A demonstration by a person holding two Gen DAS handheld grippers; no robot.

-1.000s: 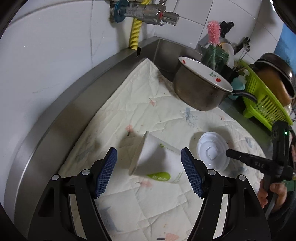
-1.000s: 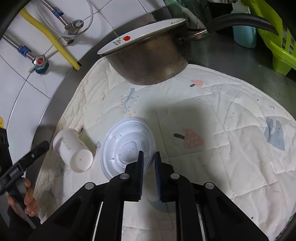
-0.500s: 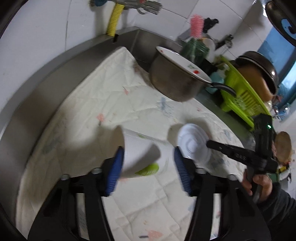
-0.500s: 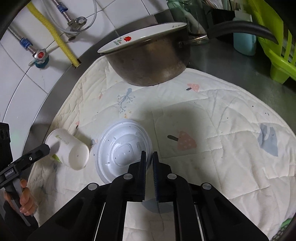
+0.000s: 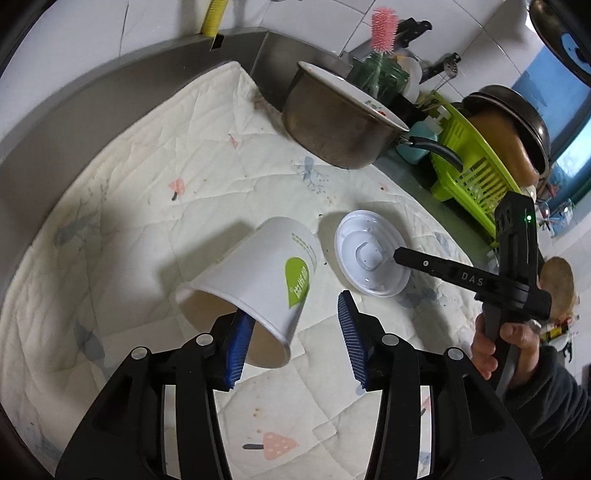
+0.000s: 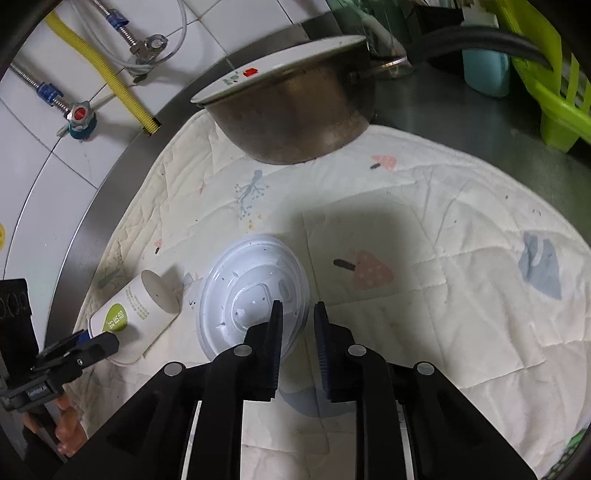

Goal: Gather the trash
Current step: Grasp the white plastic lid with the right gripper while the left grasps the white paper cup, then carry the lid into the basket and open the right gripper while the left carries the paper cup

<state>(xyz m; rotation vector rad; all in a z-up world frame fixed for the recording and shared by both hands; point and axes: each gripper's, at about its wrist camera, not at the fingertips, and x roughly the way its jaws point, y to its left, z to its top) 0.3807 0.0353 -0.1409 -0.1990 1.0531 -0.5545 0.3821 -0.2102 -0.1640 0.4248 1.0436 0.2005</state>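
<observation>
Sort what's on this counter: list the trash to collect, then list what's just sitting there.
Trash:
paper cup, on its side
white plastic lid, flat on the quilted mat

Just there:
steel pot
green dish rack
pink bottle brush
teal bottle

The white paper cup with a green label [image 5: 258,273] lies on its side on the cream quilted fabric mat [image 5: 147,177], open mouth toward the left gripper [image 5: 295,336] — one finger [image 5: 238,339] sits inside the rim, the other stands beside the cup wall, apart from it. Just to the right of the cup, on the same mat, lies the round white plastic lid [image 6: 251,295]. The right gripper [image 6: 298,325] straddles the lid's near edge. Behind both, at the mat's far edge, stands the steel saucepan with a black handle [image 5: 340,125], a white plate [image 6: 280,70] resting on top. The lime-green plastic dish rack [image 5: 469,166] stands right of the saucepan — off the mat, on the steel counter [image 6: 461,129].
</observation>
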